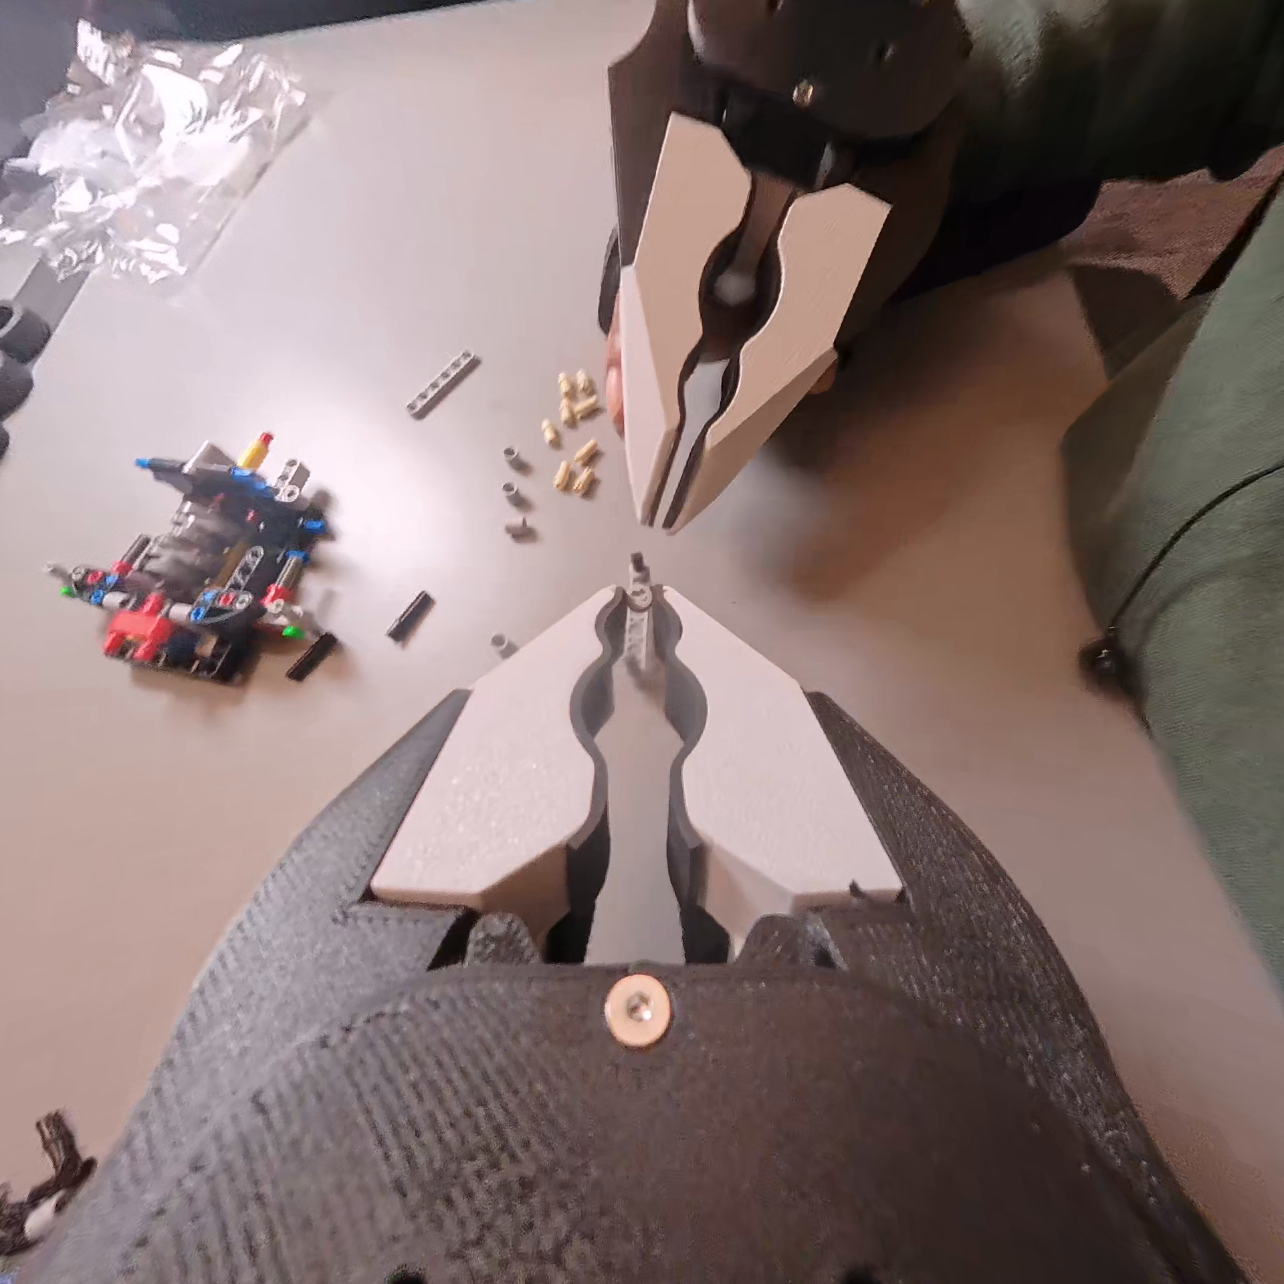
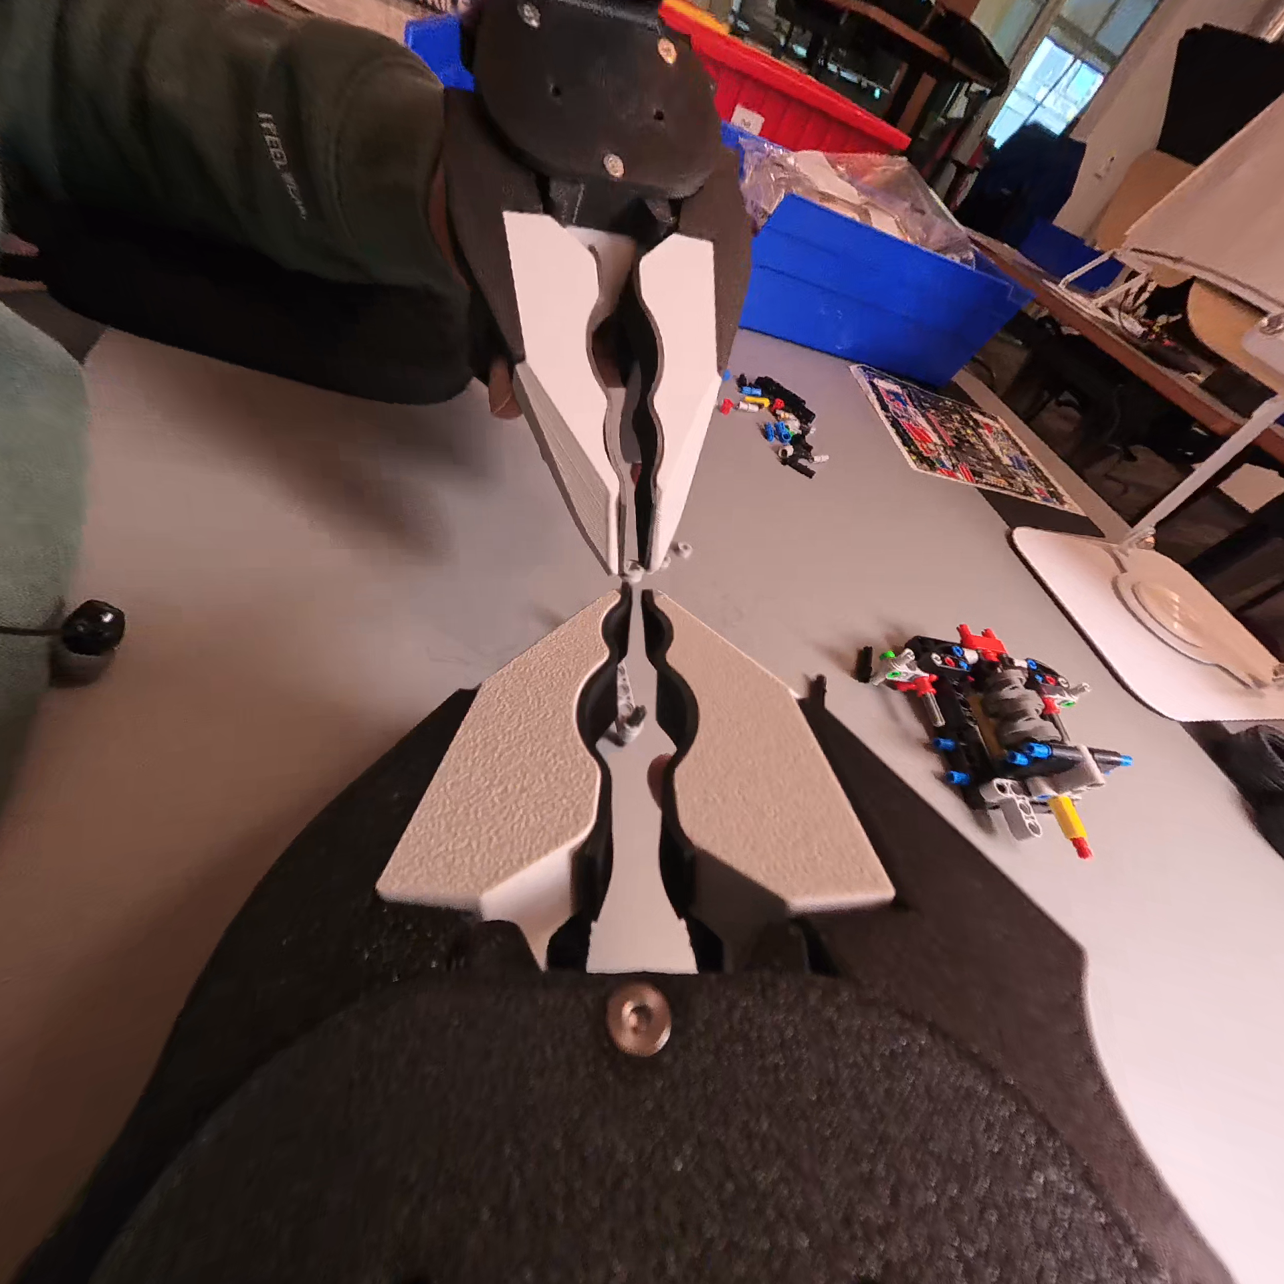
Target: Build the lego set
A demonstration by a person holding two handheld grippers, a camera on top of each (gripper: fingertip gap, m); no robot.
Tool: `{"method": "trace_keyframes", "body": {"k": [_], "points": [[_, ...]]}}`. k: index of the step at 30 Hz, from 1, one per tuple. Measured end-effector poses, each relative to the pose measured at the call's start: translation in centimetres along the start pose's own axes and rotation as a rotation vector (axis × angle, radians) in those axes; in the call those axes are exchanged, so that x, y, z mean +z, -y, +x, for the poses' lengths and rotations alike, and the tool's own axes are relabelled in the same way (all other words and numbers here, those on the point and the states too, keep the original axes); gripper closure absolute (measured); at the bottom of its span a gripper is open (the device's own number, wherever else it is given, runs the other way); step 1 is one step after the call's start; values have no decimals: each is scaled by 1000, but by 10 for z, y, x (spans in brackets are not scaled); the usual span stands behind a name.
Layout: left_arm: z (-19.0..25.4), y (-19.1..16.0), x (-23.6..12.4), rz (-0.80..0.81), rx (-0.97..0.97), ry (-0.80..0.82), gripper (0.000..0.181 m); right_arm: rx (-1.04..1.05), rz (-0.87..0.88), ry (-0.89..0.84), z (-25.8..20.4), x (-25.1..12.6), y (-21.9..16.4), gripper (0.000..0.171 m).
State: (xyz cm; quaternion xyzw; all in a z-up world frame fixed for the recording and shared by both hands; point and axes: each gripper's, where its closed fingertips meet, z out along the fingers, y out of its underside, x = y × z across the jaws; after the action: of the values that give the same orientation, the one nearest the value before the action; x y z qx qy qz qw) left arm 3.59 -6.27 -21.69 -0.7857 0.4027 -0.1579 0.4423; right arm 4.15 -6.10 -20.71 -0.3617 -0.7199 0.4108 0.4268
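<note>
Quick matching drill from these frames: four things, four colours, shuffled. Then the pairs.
Things:
1. pins
2. bin
3. bags
4. lamp base

Colours:
A. blue
B. white
C. tan
D. clear

Pairs: 1-C, 2-A, 3-D, 4-B

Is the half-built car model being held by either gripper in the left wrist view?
No. The car model sits alone on the table, off to the side of both the left gripper and right gripper.
</note>
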Motion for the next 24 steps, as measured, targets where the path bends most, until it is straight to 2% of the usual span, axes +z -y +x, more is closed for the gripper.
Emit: {"method": "trace_keyframes", "body": {"k": [9,14,24], "points": [[-6,-20,4,-68,-139,46,177,55,-237,85,-3,-2,-47,146],[-3,-26,8,-93,-177,63,177,81,-294,137,-4,4,-54,145],[-4,-30,15,-120,-159,77,176,143,-335,211,-5,4,-56,156]]}}
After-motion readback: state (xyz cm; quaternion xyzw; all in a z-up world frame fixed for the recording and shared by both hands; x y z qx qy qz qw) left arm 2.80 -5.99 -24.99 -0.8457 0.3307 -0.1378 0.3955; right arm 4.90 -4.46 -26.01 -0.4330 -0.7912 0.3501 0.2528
